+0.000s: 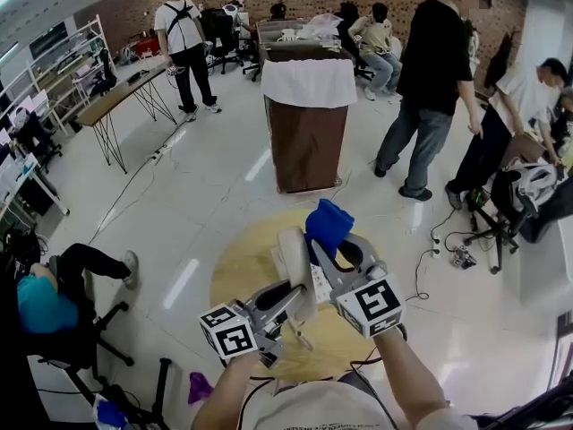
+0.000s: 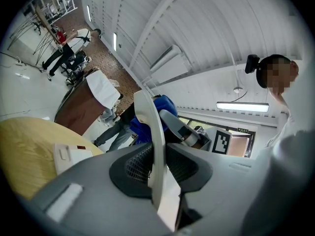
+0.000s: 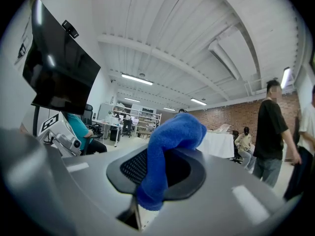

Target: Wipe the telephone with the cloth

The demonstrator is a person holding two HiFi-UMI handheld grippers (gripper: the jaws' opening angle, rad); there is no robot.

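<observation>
The left claw (image 2: 156, 168) is clamped on the cream curved plastic telephone handset (image 2: 147, 117). The right claw (image 3: 157, 168) pinches the fluffy blue cloth (image 3: 174, 132), just beside that handset. Each claw's cube bears square black-and-white markers (image 1: 372, 305). The beige telephone base (image 2: 69, 156) sits below on the round yellow bench (image 1: 242, 267), mostly hidden.

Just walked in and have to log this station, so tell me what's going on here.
A person holds a gripper in each hand above a round wooden table. The left gripper is clamped on a pale telephone handset, holding it roughly upright. The right gripper is clamped on a blue cloth, which sits by the handset's upper end; whether they touch is unclear. The telephone base lies on the table.
</observation>
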